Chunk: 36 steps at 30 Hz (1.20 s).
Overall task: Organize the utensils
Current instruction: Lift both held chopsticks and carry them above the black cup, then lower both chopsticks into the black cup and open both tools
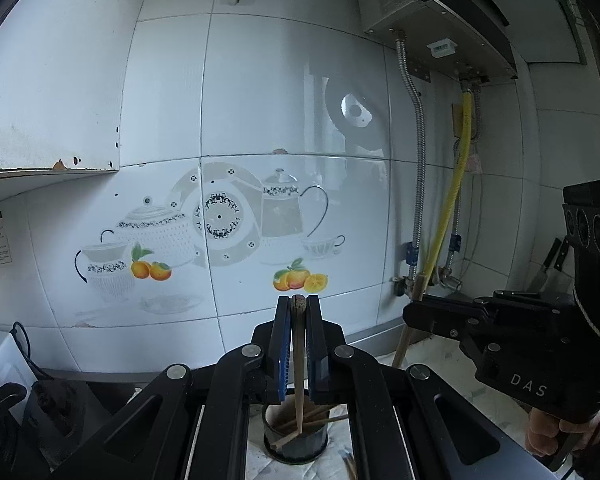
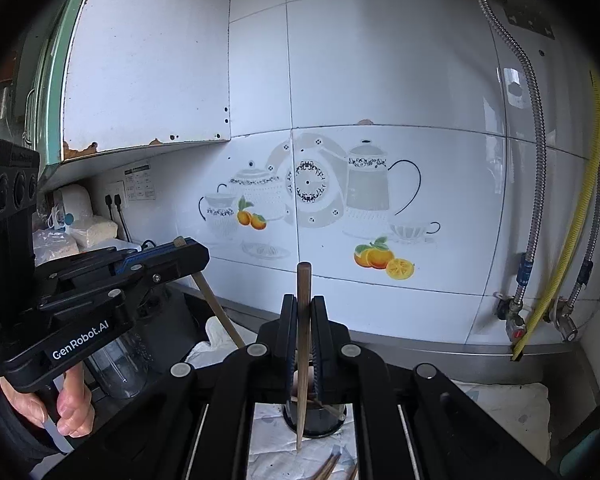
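Both my tongs were clamped: left gripper (image 1: 299,308) on one chopstick (image 1: 298,364), right gripper (image 2: 303,312) on one chopstick (image 2: 303,352). Each stick stood upright over the single dark cup (image 1: 296,442), where several more chopsticks (image 1: 320,416) lay.

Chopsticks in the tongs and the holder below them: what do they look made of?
Chopsticks: seemingly wood or bamboo, matte brown with visible grain. The holder is a dark cylindrical cup, faintly glossy; plastic or glazed ceramic, can't tell which.
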Motion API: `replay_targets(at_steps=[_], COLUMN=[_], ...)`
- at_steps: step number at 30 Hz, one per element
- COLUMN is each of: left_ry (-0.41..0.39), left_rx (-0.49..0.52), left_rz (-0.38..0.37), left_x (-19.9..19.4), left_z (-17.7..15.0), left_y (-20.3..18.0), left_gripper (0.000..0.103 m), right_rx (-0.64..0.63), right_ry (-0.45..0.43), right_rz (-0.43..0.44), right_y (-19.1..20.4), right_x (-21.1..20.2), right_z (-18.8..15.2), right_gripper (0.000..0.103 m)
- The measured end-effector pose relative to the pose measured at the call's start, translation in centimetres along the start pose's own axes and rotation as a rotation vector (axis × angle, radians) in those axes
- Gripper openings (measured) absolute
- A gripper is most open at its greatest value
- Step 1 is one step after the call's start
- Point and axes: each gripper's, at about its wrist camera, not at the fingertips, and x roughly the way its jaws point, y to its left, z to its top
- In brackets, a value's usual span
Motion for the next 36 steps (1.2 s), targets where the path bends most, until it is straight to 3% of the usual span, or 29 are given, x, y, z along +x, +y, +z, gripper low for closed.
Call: replay_targets(at_steps=[8,18,24,36], left_ry=[0.000,0.073,0.109,0.155], left_rx=[-0.038,-0.090,-0.099,-0.130], left_rz=[0.013,0.018,0.016,0.019], left_x=[4.0,8.0,8.9,9.1], left_z=[-1.1,-5.0,-6.6,-8.3], left_y=[2.7,4.4,4.8,5.9], left_gripper=[0.006,0.006,0.006,0.006], right_rx=[0.025,0.035,0.030,0.046], right_ry=[-0.025,-0.024,-0.004,-0.063], right_rz=[-0.020,-0.029,-0.041,-0.056], right_y=[-0.7,-1.1,-1.3,-1.0], right_x=[2.8,5.5,6.8,6.9], right_z=[0.4,-0.4,-1.4,-0.1], right_gripper=[0.009,0.009,0.009,0.009])
